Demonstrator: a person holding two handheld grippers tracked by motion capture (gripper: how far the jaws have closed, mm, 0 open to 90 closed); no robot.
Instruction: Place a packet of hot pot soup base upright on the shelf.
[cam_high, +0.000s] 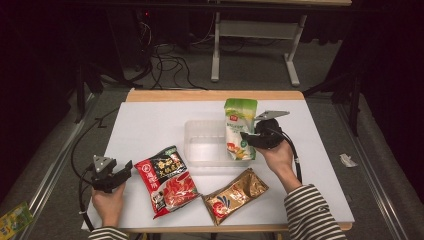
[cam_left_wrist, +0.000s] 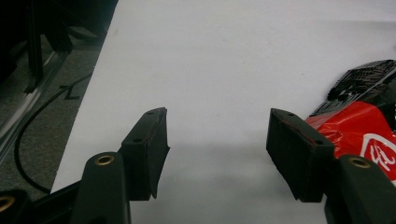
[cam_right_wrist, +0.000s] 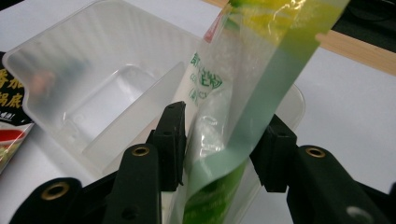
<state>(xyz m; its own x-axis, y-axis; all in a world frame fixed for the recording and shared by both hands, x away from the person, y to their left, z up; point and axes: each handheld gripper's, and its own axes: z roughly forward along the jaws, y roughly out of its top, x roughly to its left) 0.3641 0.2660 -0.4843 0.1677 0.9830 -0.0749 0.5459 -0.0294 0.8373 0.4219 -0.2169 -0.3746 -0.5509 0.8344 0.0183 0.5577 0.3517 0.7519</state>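
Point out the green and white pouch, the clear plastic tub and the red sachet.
Green and white plastic pouch (cam_high: 240, 131), high view, on its printed middle.
Clear rectangular plastic tub (cam_high: 202, 142), high view, on its bare floor.
Red flat foil sachet (cam_high: 167, 181), high view, on its centre.

The right gripper (cam_right_wrist: 223, 149) has its two black jaws on either side of a green and white pouch (cam_right_wrist: 219, 116), which stands tilted between them; the jaws stand apart from it. Ahead and left of the jaws lies a clear plastic tray (cam_right_wrist: 93, 79) on the white table (cam_right_wrist: 355, 107).

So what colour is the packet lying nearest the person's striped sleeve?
Gold packet, clearest in the high view.
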